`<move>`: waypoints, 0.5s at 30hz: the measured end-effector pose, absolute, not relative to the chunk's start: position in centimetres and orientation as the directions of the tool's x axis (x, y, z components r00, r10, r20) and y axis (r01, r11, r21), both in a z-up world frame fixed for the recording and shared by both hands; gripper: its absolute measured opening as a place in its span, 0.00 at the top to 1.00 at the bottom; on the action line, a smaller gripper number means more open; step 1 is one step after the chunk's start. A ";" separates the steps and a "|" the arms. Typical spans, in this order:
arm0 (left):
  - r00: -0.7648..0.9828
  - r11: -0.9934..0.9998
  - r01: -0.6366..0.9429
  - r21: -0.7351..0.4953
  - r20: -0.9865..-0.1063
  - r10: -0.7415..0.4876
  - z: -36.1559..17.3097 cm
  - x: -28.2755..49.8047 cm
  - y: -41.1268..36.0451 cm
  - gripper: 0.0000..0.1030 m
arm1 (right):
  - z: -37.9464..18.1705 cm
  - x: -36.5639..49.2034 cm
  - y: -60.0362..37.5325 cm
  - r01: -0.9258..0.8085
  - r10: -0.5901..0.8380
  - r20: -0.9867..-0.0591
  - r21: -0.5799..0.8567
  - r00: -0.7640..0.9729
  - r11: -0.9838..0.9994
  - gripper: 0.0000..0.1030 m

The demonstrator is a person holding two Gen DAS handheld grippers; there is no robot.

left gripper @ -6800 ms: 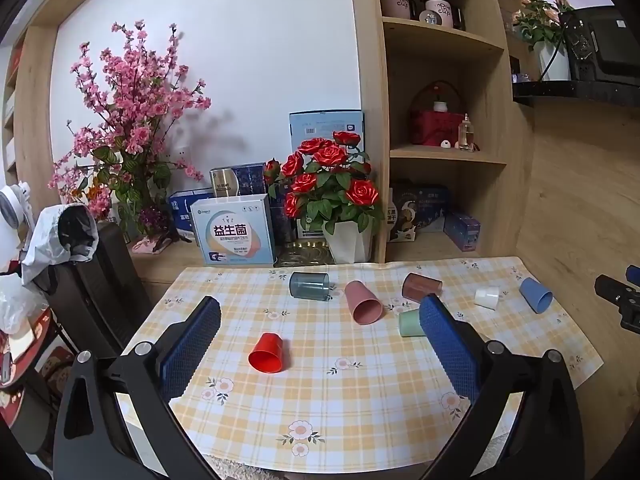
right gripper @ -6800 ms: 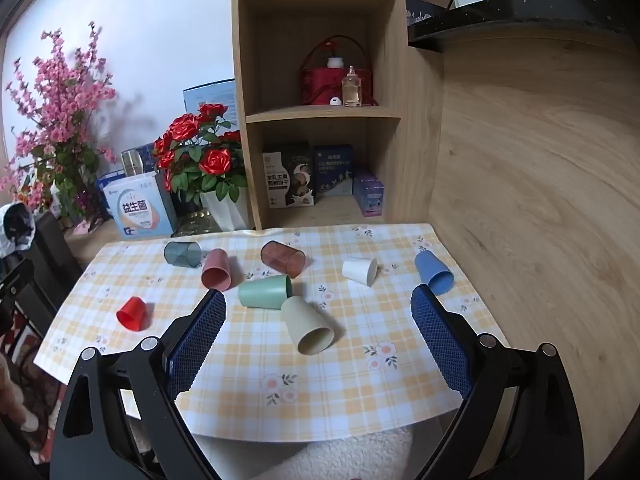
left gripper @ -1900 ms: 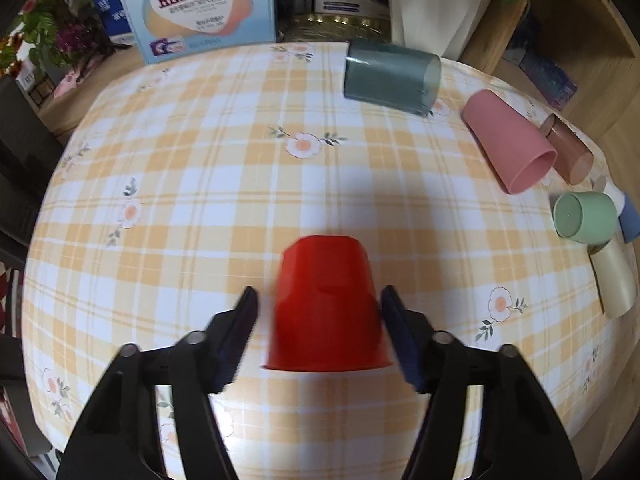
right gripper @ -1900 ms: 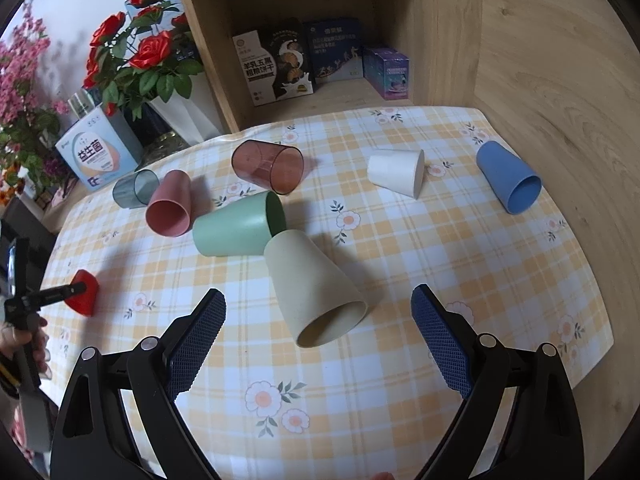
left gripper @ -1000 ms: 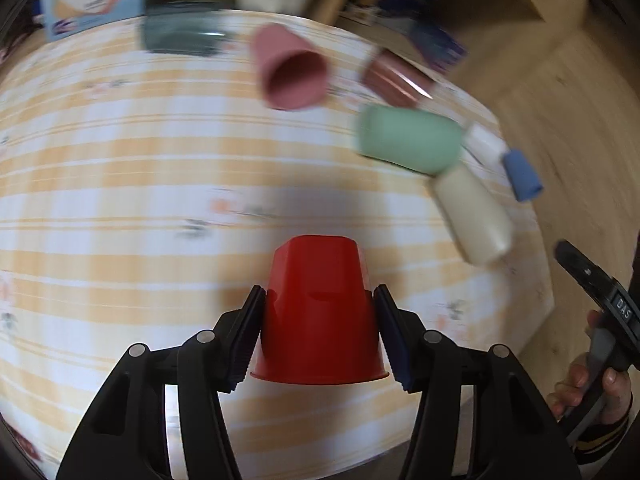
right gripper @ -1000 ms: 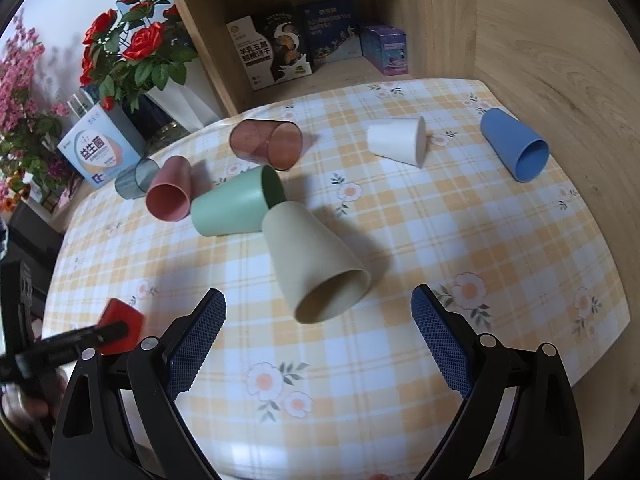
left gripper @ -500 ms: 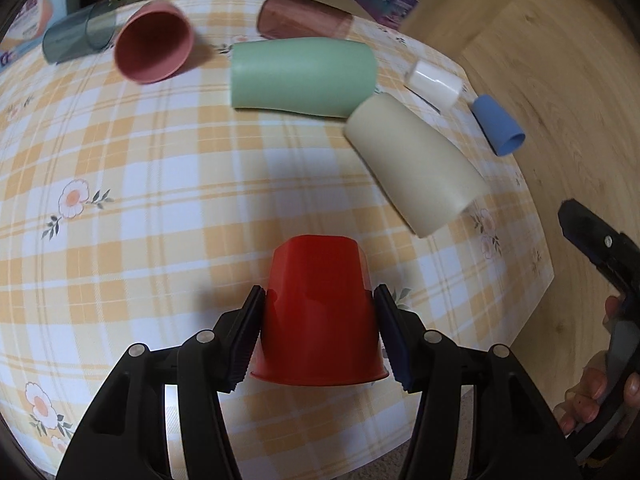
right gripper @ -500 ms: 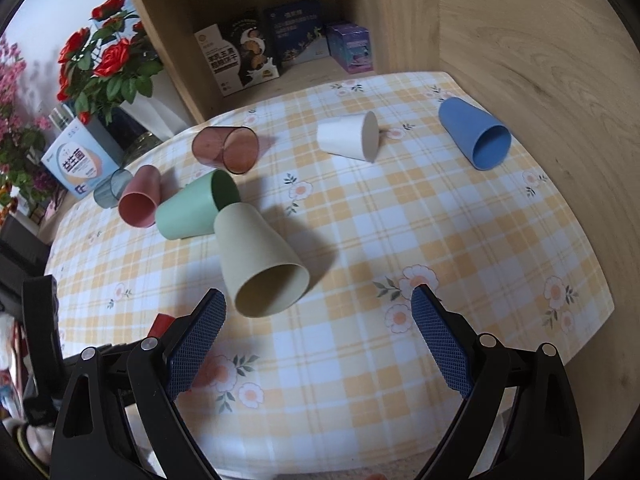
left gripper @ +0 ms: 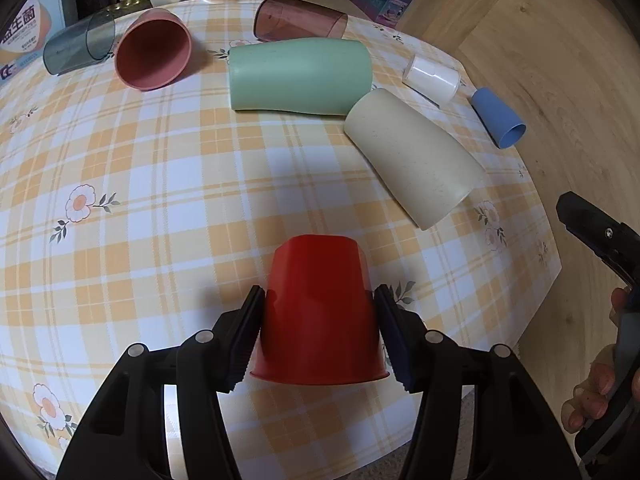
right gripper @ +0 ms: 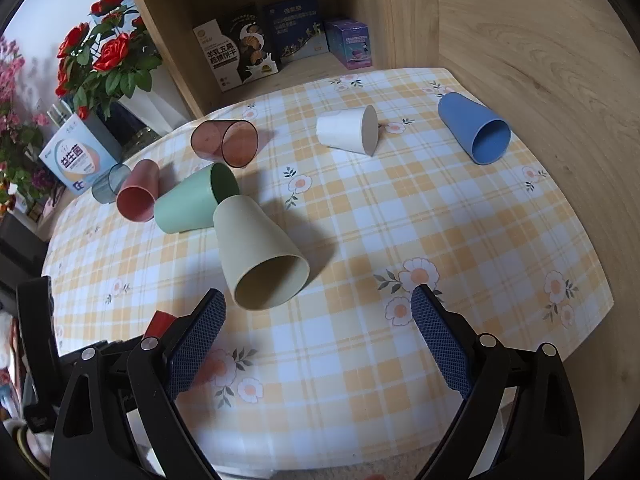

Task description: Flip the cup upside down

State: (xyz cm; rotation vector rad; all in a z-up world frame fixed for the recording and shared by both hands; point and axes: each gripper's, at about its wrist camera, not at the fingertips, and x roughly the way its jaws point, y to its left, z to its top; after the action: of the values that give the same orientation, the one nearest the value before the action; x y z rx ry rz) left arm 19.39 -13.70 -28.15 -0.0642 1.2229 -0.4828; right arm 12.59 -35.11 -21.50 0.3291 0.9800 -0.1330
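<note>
You get soft, even daylight and sharp focus — cups cast mild shadows on the tabletop [right gripper: 460,216], and fisheye bends the edges.

Left hand-held gripper [left gripper: 318,322] clamps red cup [left gripper: 318,312] — base forward.

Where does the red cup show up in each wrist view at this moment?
Left wrist view: red cup at bottom centre, clamped between the left gripper fingers.
Right wrist view: only a red sliver at lower left, mostly hidden behind the open right gripper.
Shared landmark: the beige cup lying on its side nearby.
</note>
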 end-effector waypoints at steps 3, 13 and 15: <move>0.263 0.898 0.317 -0.304 -0.882 -0.392 -27.9 19.3 -13.3 0.46 | -21.3 12.4 -35.0 0.257 0.038 -0.832 0.214 0.553 0.942 0.12; 0.306 0.901 0.299 -0.315 -0.863 -0.403 -26.6 18.7 -11.6 0.38 | -20.2 11.6 -34.0 0.246 0.038 -0.831 0.208 0.554 0.947 0.12; 0.316 0.901 0.297 -0.317 -0.858 -0.406 -26.3 18.5 -11.2 0.37 | -19.9 11.4 -33.7 0.245 0.036 -0.831 0.204 0.555 0.948 0.12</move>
State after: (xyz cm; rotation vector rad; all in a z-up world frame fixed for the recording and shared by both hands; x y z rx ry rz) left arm 18.47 -11.17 -26.31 -0.1074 1.1613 -0.4639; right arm 11.42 -33.65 -19.92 0.3138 0.9793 -0.1259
